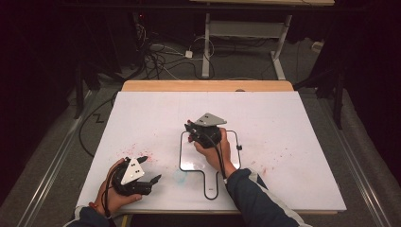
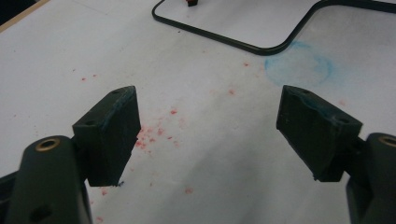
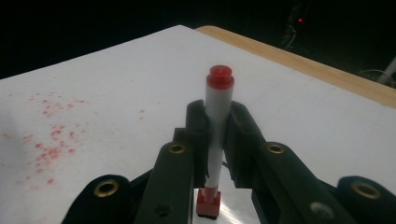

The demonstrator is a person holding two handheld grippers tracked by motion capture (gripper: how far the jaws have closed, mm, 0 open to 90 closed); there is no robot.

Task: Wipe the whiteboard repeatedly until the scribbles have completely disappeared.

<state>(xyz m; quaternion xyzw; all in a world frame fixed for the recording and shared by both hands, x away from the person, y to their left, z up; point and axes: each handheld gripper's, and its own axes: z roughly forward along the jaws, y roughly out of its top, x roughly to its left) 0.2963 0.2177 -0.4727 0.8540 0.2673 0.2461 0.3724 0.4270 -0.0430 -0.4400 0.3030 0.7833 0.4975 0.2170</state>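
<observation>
**Red Marker Held Over the Little Whiteboard**

Red is the colour of the marker (image 3: 218, 130), at both its ends. The right gripper (image 3: 218, 122) has its jaws squeezed tight on the marker's white middle. The marker stands up straight between them. One red end points up, and the other red end points down at the small whiteboard (image 1: 231, 142) with the black rim. That board lies flat on the big white table (image 1: 293, 142), and the right gripper sits over its far left part.

The left gripper (image 2: 208, 135) has its jaws wide apart with nothing between them. It rests low over the table, near some red specks (image 2: 154, 133) and a faint blue ring (image 2: 299, 65).

What could go wrong? The marker is thin and smooth, so it may slip or tip sideways if the gripper pushes it down too hard. The small whiteboard is not held by anything, so it may slide while the marker rubs on it. Then the line would go crooked, or red ink could land on the table and make more spots.
</observation>
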